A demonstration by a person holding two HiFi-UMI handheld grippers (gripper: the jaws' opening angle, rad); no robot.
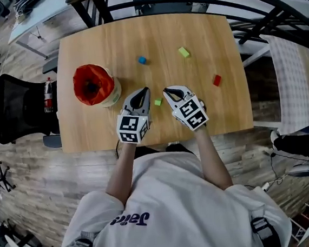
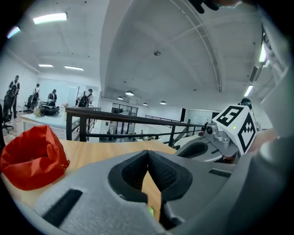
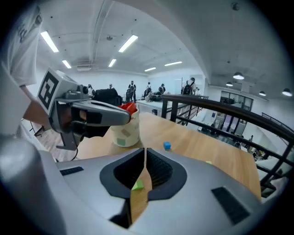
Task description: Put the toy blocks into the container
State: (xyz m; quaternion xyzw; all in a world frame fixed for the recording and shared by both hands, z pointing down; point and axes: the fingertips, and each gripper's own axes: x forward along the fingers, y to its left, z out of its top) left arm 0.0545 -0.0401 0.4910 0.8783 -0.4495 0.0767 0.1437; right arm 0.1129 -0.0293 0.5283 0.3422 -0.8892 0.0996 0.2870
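A small green block [image 1: 158, 102] lies on the wooden table [image 1: 224, 113], between the tips of my two grippers. My left gripper [image 1: 144, 92] is just left of it, my right gripper [image 1: 168, 94] just right. Both are shut and hold nothing. Through the right gripper [image 3: 144, 151] jaws the green block [image 3: 138, 185] shows on the table below. The left gripper [image 2: 147, 153] view shows only a sliver of the green block [image 2: 149, 211]. The container [image 1: 92, 85], a pale cup with a red lining, stands at the table's left. Further off lie a blue block [image 1: 142, 60], a light green block [image 1: 184, 51] and a red block [image 1: 216, 80].
A black railing [image 1: 186, 0] runs behind the table's far edge. A black office chair [image 1: 11, 107] stands to the left of the table. The near table edge is right under my grippers' bodies. In the right gripper view the container [image 3: 126, 126] and blue block [image 3: 167, 146] lie ahead.
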